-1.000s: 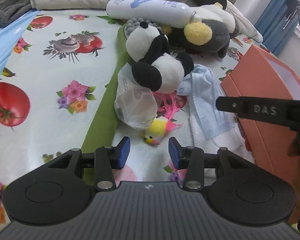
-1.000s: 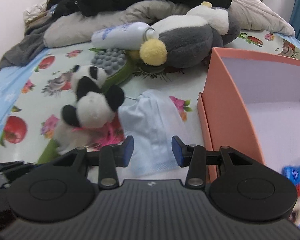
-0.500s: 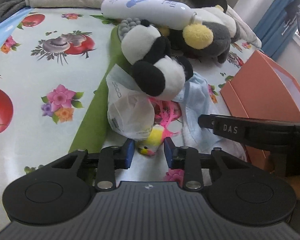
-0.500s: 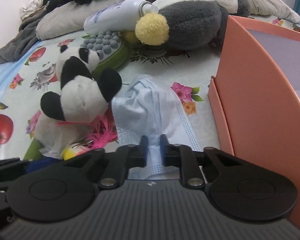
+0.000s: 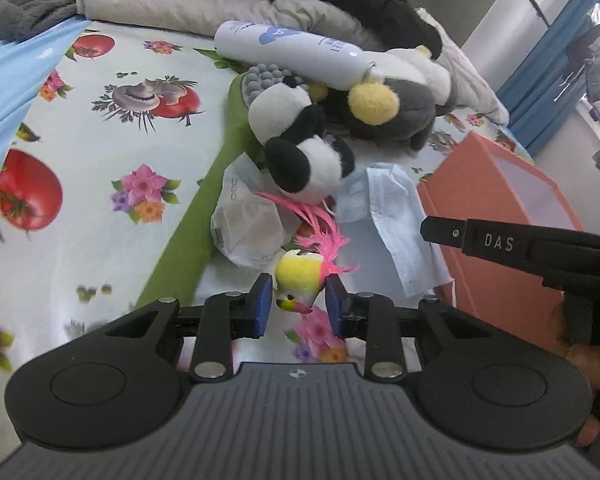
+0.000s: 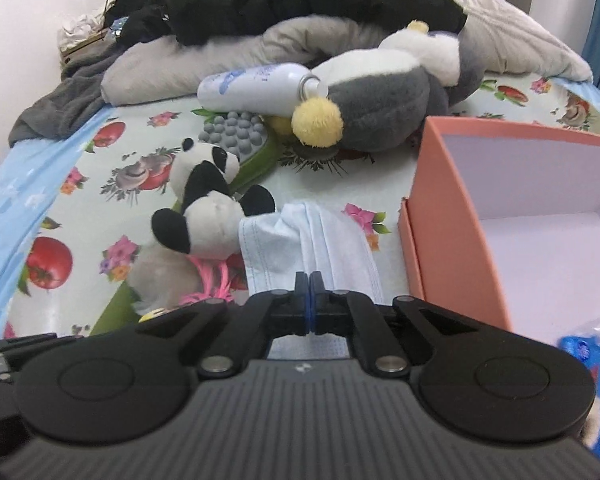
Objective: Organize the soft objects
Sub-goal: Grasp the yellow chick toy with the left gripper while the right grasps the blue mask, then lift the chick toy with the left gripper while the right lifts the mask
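Both claws gripping: L (image 5: 295, 303) bird toy (image 5: 299, 273), R (image 6: 309, 293) mask (image 6: 324, 246).

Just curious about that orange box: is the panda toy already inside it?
No, the panda toy lies on the flowered sheet, left of the orange box.

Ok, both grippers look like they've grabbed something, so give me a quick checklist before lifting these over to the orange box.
1. Left gripper on the small yellow plush bird with pink feathers: ok, the bird sits between the blue pads.
2. Right gripper shut on the light blue pleated face mask: ok, the fabric is pinched at the fingertips.
3. Bird free of the clear plastic bag: cannot tell, its feathers run beside the bag.
4. Mask clear of the black-and-white plush panda: not ok, its edge touches the panda.
5. Open orange cardboard box has room: ok.
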Demonstrator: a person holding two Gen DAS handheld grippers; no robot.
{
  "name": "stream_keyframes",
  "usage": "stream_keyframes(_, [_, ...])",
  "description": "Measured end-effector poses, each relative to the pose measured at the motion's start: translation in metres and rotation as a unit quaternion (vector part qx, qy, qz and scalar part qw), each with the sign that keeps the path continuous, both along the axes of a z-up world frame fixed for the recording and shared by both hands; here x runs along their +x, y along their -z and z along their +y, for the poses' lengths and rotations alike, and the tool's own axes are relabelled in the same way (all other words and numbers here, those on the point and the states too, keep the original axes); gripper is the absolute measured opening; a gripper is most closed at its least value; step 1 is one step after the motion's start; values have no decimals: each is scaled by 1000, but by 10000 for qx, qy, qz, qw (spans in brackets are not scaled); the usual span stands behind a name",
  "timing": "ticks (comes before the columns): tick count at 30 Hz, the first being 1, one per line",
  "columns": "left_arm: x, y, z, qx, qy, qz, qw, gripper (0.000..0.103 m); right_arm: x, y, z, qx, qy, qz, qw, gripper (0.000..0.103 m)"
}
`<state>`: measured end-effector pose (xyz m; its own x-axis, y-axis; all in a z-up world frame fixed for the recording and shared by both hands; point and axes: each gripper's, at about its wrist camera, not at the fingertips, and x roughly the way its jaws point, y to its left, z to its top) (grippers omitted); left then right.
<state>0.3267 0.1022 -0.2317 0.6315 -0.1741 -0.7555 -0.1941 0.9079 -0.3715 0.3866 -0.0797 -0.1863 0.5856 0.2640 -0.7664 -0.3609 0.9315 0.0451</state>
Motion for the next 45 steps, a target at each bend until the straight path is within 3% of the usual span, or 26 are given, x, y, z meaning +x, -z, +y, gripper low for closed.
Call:
stream_keyframes(11, [-65, -35, -12, 86, -127, -63, 9999, 34, -56, -30, -9, -78, -154, -195, 9997, 4])
stream_keyframes(18, [-96, -44, -10, 55, -302, -51, 9995, 34, -75, -17, -18, 148, -100, -14, 9998, 8])
stream_keyframes(20, [-100, -41, -8, 49, -324, -2, 9995, 33, -71, -9, -19, 246, -63, 101, 9996, 18])
stream_keyframes(21, [-99, -39, -7, 50, -330, 18, 9994, 34, -70, -6, -18, 249, -55, 136, 9996, 27])
stream_keyframes(22, [-99, -37, -6, 54, -331, 38, 9994, 34, -66, -2, -17, 246, -51, 165, 9995, 44])
stream_keyframes(23, [-98, -35, -5, 56, -338, 61, 9994, 33, -63, 0, -16, 252, -41, 169, 9995, 48])
stream_keyframes(37, [-63, -9, 13, 85, -337, 283, 9990, 33, 8, 44, 10, 75, 80, -134, 9999, 47])
stream_keyframes(40, [-56, -6, 15, 85, -339, 298, 9989, 34, 19, 54, 13, 38, 86, -32, 10000, 45])
stream_keyframes(42, [-53, -6, 16, 93, -359, 290, 9989, 34, 23, 56, 14, 132, 63, 14, 9999, 37])
stream_keyframes(43, [-52, -6, 17, 92, -367, 288, 9989, 34, 24, 57, 15, 123, 55, 2, 9999, 24])
stream_keyframes(45, [-50, -6, 18, 85, -380, 285, 9988, 34, 27, 59, 17, 59, 48, 30, 10000, 18])
